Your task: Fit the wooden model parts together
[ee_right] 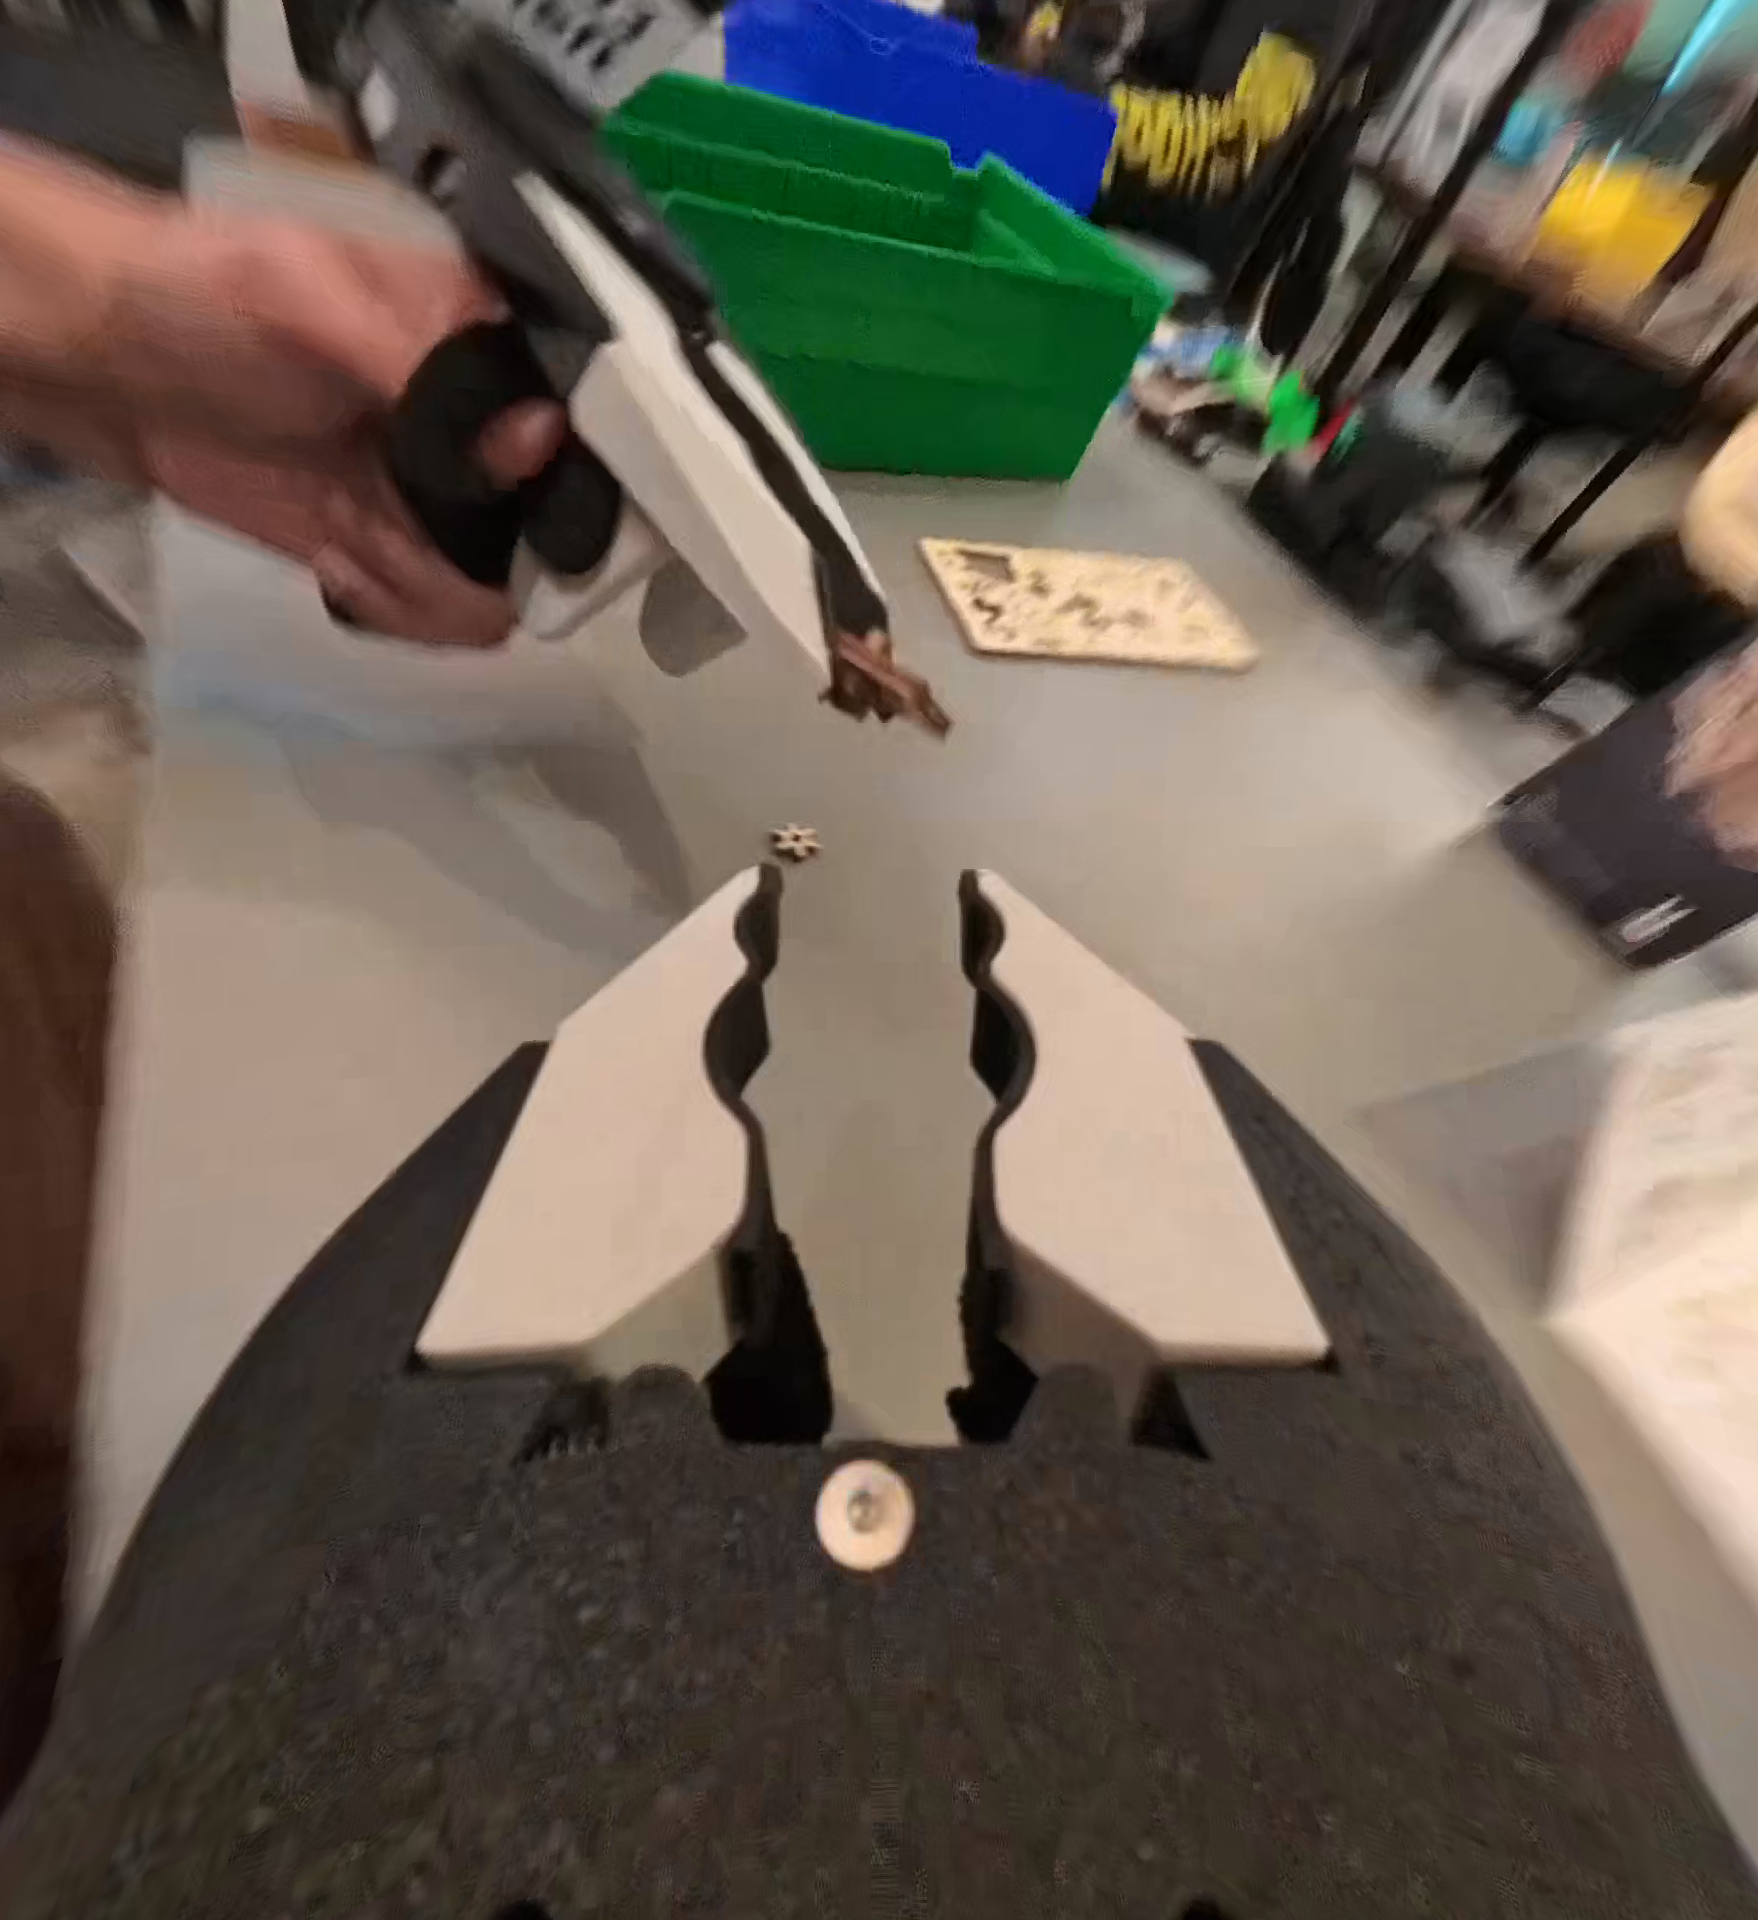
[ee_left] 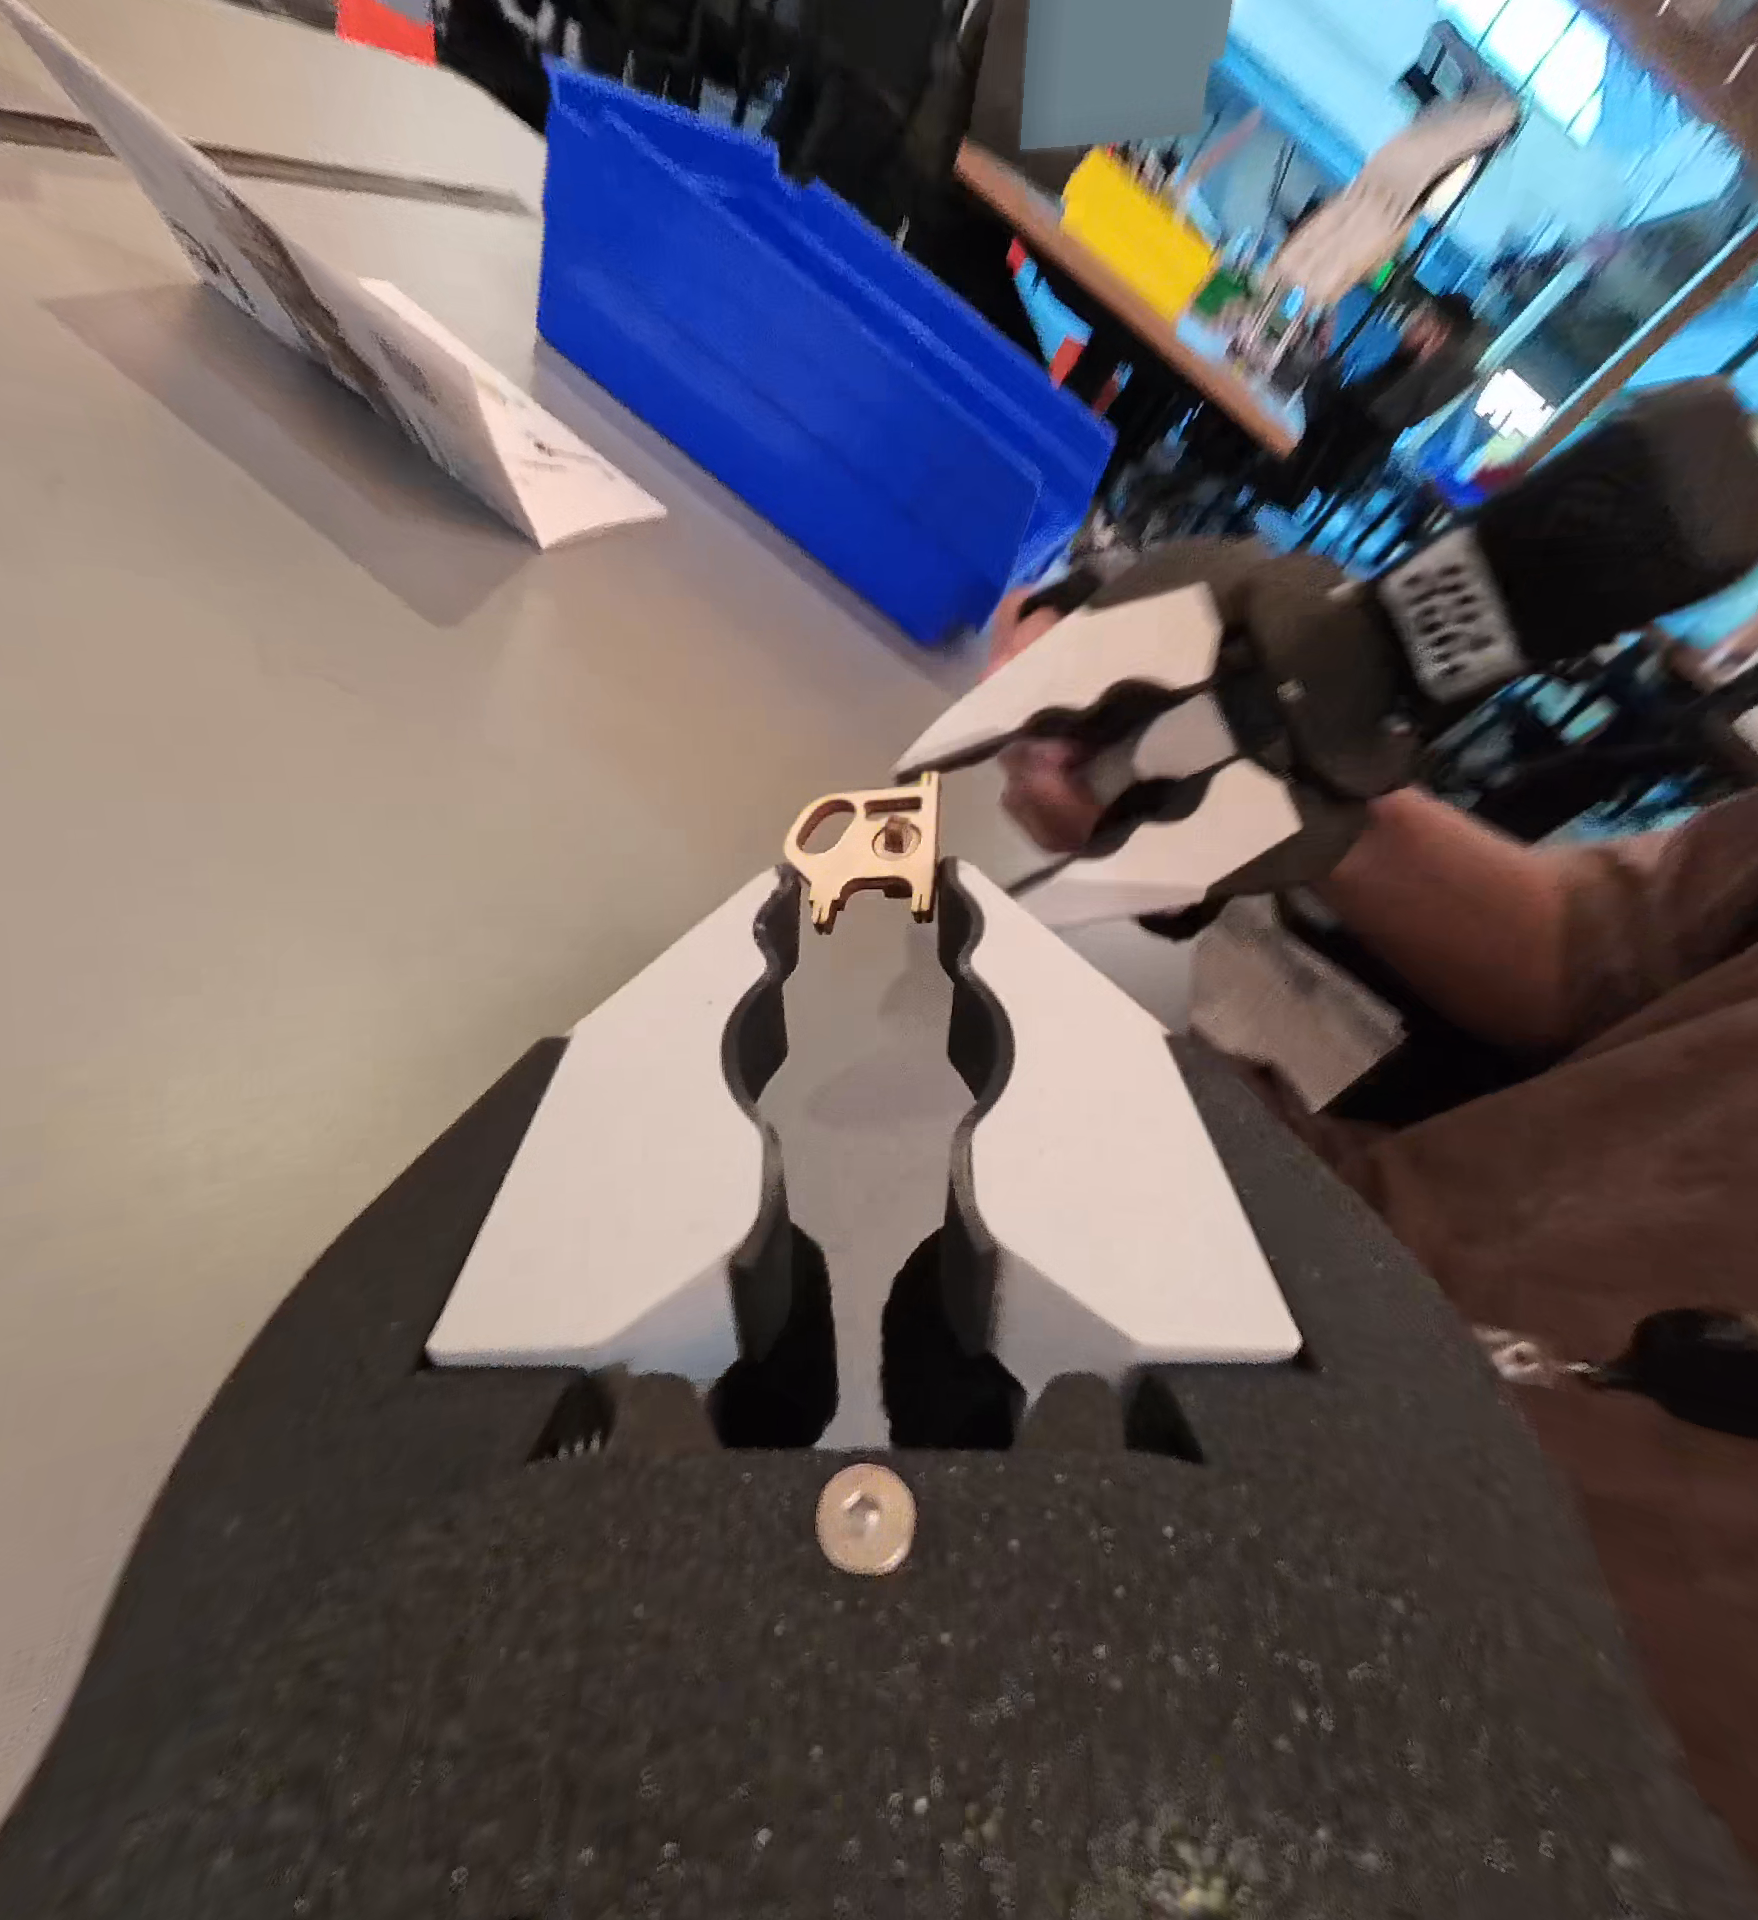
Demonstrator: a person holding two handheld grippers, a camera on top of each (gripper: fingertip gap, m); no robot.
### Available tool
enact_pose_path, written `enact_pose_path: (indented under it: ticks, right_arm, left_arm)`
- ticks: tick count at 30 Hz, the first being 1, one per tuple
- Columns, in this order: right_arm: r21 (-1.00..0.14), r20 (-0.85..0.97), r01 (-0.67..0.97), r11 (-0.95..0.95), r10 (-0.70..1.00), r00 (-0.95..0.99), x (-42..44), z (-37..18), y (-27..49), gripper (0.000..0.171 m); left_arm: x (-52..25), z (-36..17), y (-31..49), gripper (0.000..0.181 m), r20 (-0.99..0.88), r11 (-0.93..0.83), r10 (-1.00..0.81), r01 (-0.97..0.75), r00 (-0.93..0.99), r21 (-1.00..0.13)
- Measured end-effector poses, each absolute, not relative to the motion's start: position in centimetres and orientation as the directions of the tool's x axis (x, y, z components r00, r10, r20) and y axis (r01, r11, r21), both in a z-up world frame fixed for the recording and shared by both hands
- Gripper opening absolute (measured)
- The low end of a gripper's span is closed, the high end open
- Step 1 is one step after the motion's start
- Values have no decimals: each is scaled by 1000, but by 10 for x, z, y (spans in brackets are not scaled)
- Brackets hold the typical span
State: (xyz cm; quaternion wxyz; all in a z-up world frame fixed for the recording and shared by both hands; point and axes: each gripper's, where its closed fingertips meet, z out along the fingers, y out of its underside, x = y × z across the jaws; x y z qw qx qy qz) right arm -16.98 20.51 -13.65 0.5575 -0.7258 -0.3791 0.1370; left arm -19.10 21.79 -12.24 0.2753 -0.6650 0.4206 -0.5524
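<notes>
Flat wooden model piece (ee_left: 870,854), pale laser-cut ply with an oval cutout, a slot and two prongs, is pinched between the tips of the left tool (ee_left: 867,883), lifted clear of the grey bench (ee_left: 231,831). The faces and prongs are left exposed, presumably so a mating part can be pushed on.

Small wooden gear (ee_right: 794,842), star-shaped, lies on the bench just below the held piece and just beyond the tips of the right tool (ee_right: 870,881). That tool's fingers are spread with nothing between them; likely lined up to pick the gear next.

Beyond the gear, farther from the held piece, lies the punched-out wooden parts sheet (ee_right: 1088,601), flat on the bench. A green bin (ee_right: 896,312) and a blue bin (ee_left: 802,353) sit behind it, and a folded white card (ee_left: 387,343) stands well to the side.

Pose: the left tool angles downward, a hand (ee_right: 231,384) wrapped on its black grip. The right tool is level and low over the bench. Both views are motion-blurred.
</notes>
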Motion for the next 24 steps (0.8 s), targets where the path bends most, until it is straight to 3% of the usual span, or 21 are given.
enact_pose_path:
  ticks: [2, 4, 6, 8, 10, 17, 24]
  right_arm:
    - [-934, -114, 192, -302, 760, 640, -182, -138, 201, 35]
    - [-935, -280, 30, -353, 788, 548, -191, -119, 199, 36]
    - [-982, -133, 38, -184, 822, 553, -190, -97, 197, 43]
    - [-975, 126, 222, -10, 799, 588, -185, -96, 194, 43]
    - [-937, 272, 337, 87, 788, 552, -186, -98, 186, 42]
    - [-837, 417, 521, 167, 811, 410, -199, -116, 164, 37]
    - [-795, 454, 574, 194, 819, 351, -206, -126, 160, 20]
  left_arm:
    - [-191, -111, 219, 24, 559, -550, -829, -194, 5, -813]
    - [-190, -104, 217, 25, 600, -588, -800, -163, -31, -792]
    - [-189, -100, 214, 24, 640, -626, -766, -159, -62, -764]
    - [-190, -100, 208, 24, 674, -651, -733, -190, -90, -734]
    - [-191, -104, 197, 24, 708, -666, -696, -261, -119, -699]
    - [-200, -132, 166, 23, 782, -642, -613, -502, -118, -579]
    - [-202, -137, 156, 23, 814, -644, -571, -556, -108, -525]
